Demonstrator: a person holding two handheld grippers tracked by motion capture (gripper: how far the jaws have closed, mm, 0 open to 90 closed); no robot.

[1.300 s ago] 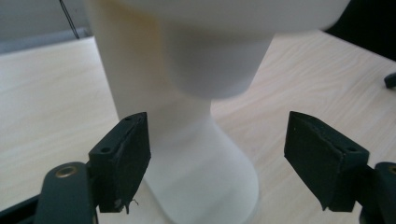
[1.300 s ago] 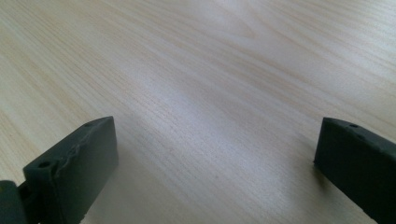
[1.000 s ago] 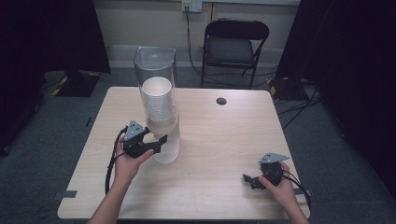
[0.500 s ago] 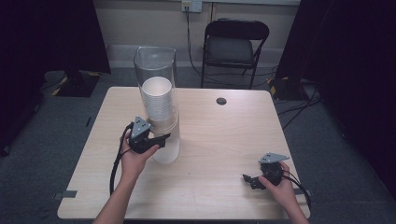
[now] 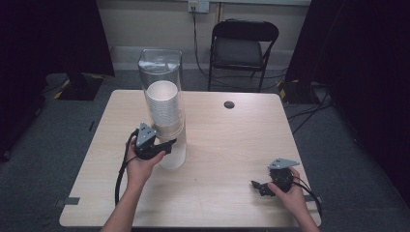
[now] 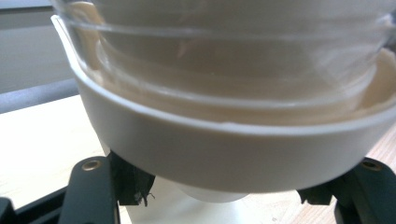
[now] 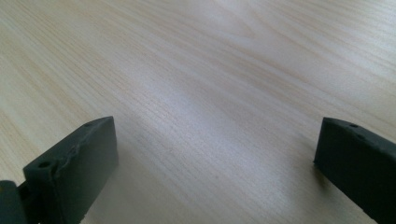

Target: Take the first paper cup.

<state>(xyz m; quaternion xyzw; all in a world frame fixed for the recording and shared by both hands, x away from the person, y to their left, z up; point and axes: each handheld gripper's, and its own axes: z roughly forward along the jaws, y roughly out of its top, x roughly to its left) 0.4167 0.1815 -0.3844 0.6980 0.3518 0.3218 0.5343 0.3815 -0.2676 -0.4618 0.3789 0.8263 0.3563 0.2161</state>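
White paper cups (image 5: pixel 167 108) fill the clear dispenser (image 5: pixel 160 72) mid-surface (image 5: pixel 227 145). My left claw (image 5: pixel 167 144) has just been closing and pinches the bottom cup (image 6: pixel 224 158); pulling it free remains. My right claw (image 5: pixel 256 185) rests spread.

Both forearms showing bare, no sleeves. Each hand-held gripper (image 5: pixel 162 145) (image 5: pixel 258 186) wearing black body, grey 3-cornered top plate, black cable trailing; brass screws showing in jaws.

Black folding chair (image 5: pixel 245 46), grey carpet (image 5: pixel 338 159), dark curtains (image 5: pixel 53 38)
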